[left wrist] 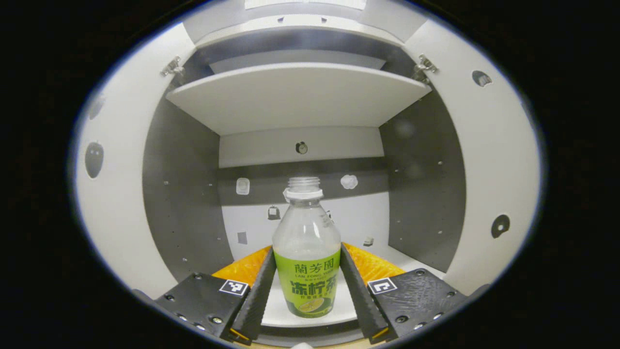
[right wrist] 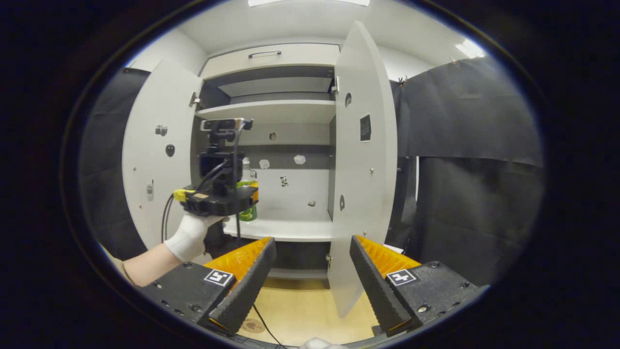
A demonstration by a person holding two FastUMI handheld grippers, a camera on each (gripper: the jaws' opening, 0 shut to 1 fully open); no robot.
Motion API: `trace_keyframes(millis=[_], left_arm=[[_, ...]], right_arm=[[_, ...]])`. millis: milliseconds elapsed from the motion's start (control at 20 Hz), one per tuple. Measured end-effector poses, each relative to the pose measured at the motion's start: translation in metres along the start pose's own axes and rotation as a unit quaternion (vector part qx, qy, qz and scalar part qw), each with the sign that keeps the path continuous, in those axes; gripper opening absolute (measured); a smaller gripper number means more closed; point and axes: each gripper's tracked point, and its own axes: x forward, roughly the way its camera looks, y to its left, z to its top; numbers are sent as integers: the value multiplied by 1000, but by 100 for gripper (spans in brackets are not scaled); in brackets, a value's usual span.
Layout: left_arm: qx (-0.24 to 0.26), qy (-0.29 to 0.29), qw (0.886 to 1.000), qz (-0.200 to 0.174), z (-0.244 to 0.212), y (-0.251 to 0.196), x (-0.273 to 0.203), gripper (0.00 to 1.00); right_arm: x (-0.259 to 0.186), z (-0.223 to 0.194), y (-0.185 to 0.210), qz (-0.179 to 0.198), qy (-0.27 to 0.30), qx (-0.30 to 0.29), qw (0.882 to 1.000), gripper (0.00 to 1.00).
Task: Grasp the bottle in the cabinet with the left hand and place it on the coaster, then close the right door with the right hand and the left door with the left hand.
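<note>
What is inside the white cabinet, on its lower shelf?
A clear plastic bottle with a green label stands upright there, between the left gripper's fingers. The bottle hides the back wall behind it.

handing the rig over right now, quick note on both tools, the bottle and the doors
Left tool: inside the cabinet, fingers on either side of the bottle; whether both press on it cannot be told. The bottle stands upright on the lower shelf, uncapped.
Right tool: open, empty, held back in front of the cabinet.
Left door and right door: both wide open.
Done: approach to the bottle.
Left: secure the grip, lift the bottle out, set it on the coaster, close the right door with the right tool, then the left door with the left.
</note>
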Motion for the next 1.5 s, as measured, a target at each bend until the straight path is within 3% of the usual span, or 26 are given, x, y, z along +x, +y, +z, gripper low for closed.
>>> trace_keyframes(millis=[100,650,700,850,1000,1050,1100,1200,1350,1500], left_arm=[[-7,-4,1000,-14,2,-7,-14,75],[-30,12,998,-49,-38,-28,-95,78],[-36,15,998,-51,-47,-30,-103,75],[-41,25,997,-59,-69,-31,-121,79],[-33,27,997,-62,-93,-26,-133,75],[-32,32,997,-64,-103,-25,-136,79],[-35,39,996,-71,-113,-27,-140,75],[-41,54,995,-79,-138,-28,-152,78],[-34,64,994,-82,-179,-28,-169,75],[-42,57,991,-116,-209,-39,-182,78]], right_arm=[[-3,-1,-5,-4,-1,0,1000,100],[-8,-14,-23,-15,5,13,1000,100],[-8,-16,-24,-16,7,13,1000,100],[-7,-20,-23,-16,14,5,1000,100],[-4,-23,-14,-9,22,0,1000,100],[-2,-24,-12,-6,26,-2,1000,100],[-2,-25,-11,-4,30,-5,1000,100],[1,-22,-8,-4,30,-11,999,100],[1,-23,-5,-1,35,-18,999,100],[3,-30,-5,-2,44,-25,999,100]])
